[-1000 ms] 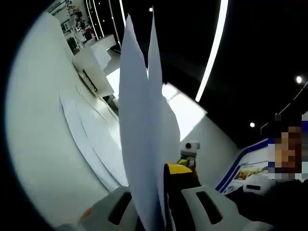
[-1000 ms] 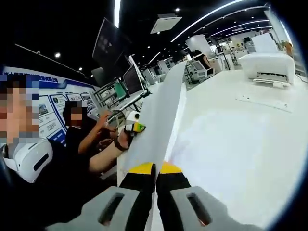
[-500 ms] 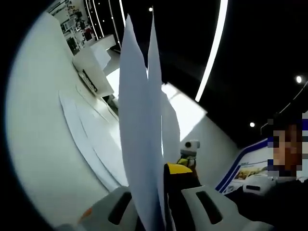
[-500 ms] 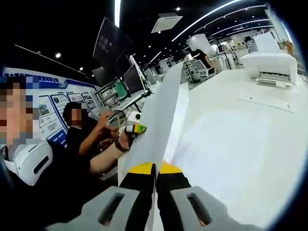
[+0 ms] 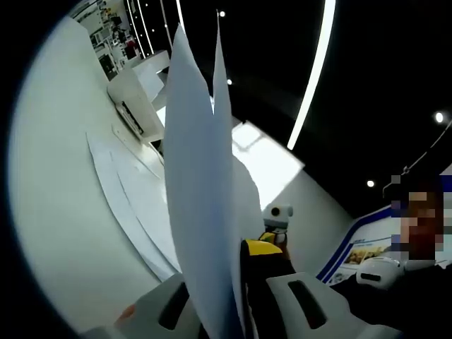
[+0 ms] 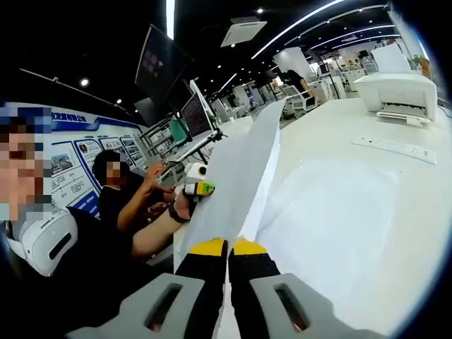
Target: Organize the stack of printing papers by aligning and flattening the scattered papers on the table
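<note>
Overhead, strip lights cross a dark ceiling; both tools, left and right, pinch upright papers above the white worktop; the wall posters' writing seems illegible.

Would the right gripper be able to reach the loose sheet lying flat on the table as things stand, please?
Probably not yet: the right gripper is shut on the held papers, so its fingers are occupied. The way to the flat sheet otherwise looks free.

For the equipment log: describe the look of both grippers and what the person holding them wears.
The left gripper has pale grey moulded jaw bodies with dark slots, black inner parts, a yellow pad at the tip and a small orange mark at one side. The right gripper matches: grey slotted bodies, black fingers, yellow tips. The person's sleeve is black.
</note>
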Motion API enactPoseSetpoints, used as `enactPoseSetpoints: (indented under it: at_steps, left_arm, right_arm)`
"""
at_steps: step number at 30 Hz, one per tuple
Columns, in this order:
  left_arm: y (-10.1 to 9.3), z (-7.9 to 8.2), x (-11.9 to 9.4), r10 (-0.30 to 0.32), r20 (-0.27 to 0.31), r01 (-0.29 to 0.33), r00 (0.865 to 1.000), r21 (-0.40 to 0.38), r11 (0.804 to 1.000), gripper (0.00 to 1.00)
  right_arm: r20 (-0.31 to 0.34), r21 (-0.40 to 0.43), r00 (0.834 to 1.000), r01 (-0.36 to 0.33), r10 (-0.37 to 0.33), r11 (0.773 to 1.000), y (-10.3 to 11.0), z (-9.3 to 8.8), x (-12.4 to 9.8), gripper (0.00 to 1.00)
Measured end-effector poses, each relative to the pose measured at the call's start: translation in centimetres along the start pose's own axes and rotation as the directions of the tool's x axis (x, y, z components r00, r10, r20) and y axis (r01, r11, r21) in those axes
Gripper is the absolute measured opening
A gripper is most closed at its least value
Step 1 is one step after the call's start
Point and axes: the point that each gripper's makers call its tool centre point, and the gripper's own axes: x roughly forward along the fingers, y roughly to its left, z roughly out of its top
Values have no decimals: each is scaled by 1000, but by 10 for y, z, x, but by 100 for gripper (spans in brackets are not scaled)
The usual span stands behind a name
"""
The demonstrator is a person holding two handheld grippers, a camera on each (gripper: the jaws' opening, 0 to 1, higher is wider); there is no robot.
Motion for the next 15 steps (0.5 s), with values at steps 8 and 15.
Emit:
enactPoseSetpoints:
  at_steps: [8, 15]
  left_arm:
    - [1, 0, 0, 3, 1, -3, 1000, 1, 1000, 7]
    - [3, 1, -2, 2, 0, -2, 1000, 1, 1000, 8]
  right_arm:
    - [-1, -9, 1000, -14, 14, 1000, 4, 5, 4, 0]
    - [-1, -21, 999, -37, 37, 999, 13, 9, 6, 0]
